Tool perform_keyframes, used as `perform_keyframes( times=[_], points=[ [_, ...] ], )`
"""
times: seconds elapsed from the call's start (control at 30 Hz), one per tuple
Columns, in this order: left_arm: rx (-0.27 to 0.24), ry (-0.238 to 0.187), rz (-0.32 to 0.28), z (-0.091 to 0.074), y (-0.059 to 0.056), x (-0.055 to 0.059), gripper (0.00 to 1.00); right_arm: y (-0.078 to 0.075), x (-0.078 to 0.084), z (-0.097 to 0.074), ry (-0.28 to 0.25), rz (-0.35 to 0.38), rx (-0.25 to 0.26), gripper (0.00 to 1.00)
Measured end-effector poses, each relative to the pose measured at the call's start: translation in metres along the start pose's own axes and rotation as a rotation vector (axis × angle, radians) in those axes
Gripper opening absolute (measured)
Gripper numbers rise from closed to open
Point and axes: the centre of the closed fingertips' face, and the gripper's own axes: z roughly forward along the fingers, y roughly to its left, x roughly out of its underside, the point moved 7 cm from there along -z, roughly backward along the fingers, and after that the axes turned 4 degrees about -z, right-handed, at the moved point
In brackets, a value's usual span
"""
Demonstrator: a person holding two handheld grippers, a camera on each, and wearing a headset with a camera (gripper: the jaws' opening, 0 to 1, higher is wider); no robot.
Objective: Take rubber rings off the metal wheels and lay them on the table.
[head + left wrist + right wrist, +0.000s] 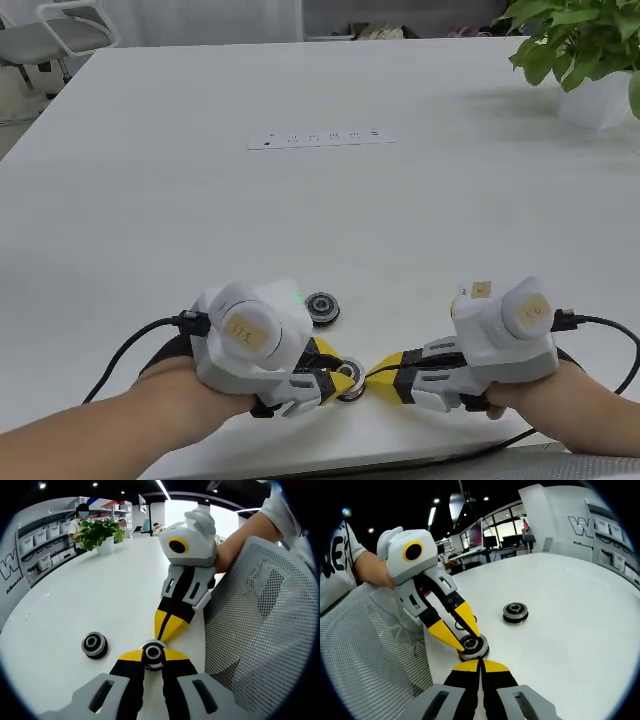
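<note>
A small metal wheel [351,386] with a black rubber ring sits near the table's front edge, between both grippers. My left gripper [343,378] is shut on this wheel [153,653], its yellow jaws clasping it from both sides. My right gripper [369,380] is shut, its tips pressed together against the wheel's rim [474,647]; I cannot tell whether it pinches the ring. In the left gripper view the right gripper [163,636] comes down from above to the wheel. A second ringed wheel [322,307] [94,644] [515,612] lies flat a little farther back.
A white power strip [320,138] lies mid-table. A potted plant [590,60] stands at the far right corner, and a chair [60,30] at the far left. A mesh chair back [260,620] [370,645] is just behind the grippers. The white table [200,200] is bare beyond the wheels.
</note>
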Motion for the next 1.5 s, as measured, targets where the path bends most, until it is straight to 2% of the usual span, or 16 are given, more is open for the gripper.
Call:
perform_keyframes(
  times=[0.27, 0.9, 1.5],
  points=[
    [-0.001, -0.001, 0.0, 0.0004, -0.0002, -0.0005, 0.08, -0.0055, -0.0009, -0.0037, -0.04, 0.065, 0.026, 0.0],
    [-0.014, 0.0, 0.0, 0.0016, -0.001, -0.0017, 0.08, -0.0054, -0.0053, -0.0079, -0.114, 0.156, 0.014, 0.0],
    [-0.023, 0.006, -0.004, 0.0021, -0.0014, -0.0025, 0.08, -0.0018, -0.0085, -0.0073, -0.124, 0.174, -0.009, 0.0]
  ],
)
